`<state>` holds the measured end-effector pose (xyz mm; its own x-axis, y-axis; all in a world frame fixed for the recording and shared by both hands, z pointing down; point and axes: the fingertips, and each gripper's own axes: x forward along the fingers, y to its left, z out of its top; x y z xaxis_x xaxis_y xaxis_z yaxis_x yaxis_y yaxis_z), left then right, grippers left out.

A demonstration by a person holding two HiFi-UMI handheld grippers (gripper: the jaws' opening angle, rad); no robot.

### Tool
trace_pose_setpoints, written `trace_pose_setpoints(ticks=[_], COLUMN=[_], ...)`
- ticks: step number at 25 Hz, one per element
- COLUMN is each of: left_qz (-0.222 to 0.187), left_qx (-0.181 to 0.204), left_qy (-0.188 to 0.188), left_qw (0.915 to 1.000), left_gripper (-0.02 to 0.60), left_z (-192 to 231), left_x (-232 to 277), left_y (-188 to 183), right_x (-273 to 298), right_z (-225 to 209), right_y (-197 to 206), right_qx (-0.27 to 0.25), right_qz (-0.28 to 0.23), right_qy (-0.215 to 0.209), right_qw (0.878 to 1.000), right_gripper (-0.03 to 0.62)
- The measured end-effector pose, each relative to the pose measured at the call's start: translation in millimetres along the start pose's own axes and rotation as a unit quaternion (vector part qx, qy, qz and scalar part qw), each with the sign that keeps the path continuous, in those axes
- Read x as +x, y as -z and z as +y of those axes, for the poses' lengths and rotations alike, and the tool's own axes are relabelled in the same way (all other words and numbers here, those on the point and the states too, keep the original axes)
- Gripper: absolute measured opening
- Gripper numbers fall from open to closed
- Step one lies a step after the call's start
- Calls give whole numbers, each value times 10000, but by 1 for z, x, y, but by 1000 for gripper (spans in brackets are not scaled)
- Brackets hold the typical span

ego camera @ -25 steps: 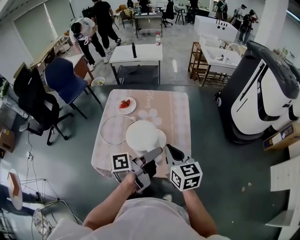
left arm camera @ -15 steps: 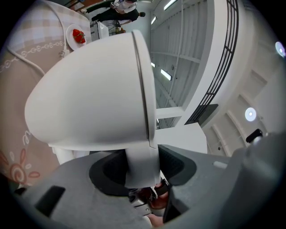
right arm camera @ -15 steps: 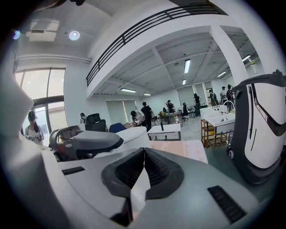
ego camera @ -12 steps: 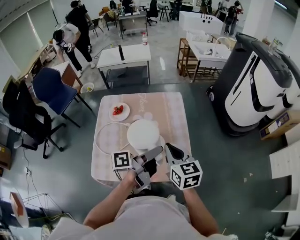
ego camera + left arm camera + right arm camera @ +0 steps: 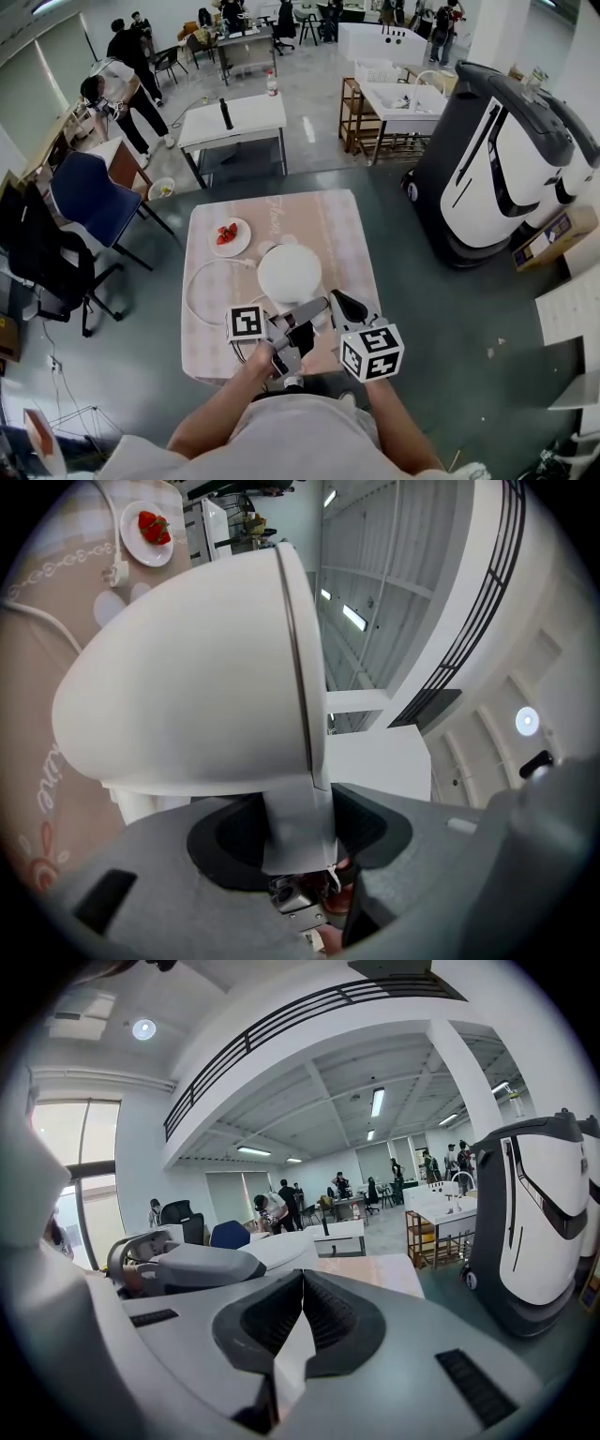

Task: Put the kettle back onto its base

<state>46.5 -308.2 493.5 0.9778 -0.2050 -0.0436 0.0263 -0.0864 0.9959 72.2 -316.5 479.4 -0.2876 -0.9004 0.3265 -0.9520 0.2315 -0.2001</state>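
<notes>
Holds the white kettle (image 5: 289, 274) by its handle, clamped in the left gripper (image 5: 298, 829) over the cloth-covered table (image 5: 349, 234), with the right gripper (image 5: 300, 1283) closed and empty just beside it.

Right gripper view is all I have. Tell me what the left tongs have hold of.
Observer: The left tongs are closed on the handle of the white kettle.
Operator: Give me the kettle's place on the table.
Observer: From the head view it is at the near half of the pink-clothed table, in the middle. I cannot tell whether it is already on its base.
Operator: Report the cord.
Observer: The white cord loops on the cloth left of the kettle. Its plug lies loose beside a plate of strawberries.
</notes>
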Motion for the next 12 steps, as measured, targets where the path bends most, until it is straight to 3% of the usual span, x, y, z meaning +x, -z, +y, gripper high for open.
trace_pose_setpoints(ticks=[12], left_qz=[147], left_qx=[-84], left_qy=[-30], left_qw=[9999], left_gripper=[201], left_z=[9], left_x=[9], left_y=[-7], right_x=[7], right_z=[-9], right_y=[-1], right_qx=[16], right_qz=[17], right_qy=[107], right_qw=[9999], right_gripper=[5])
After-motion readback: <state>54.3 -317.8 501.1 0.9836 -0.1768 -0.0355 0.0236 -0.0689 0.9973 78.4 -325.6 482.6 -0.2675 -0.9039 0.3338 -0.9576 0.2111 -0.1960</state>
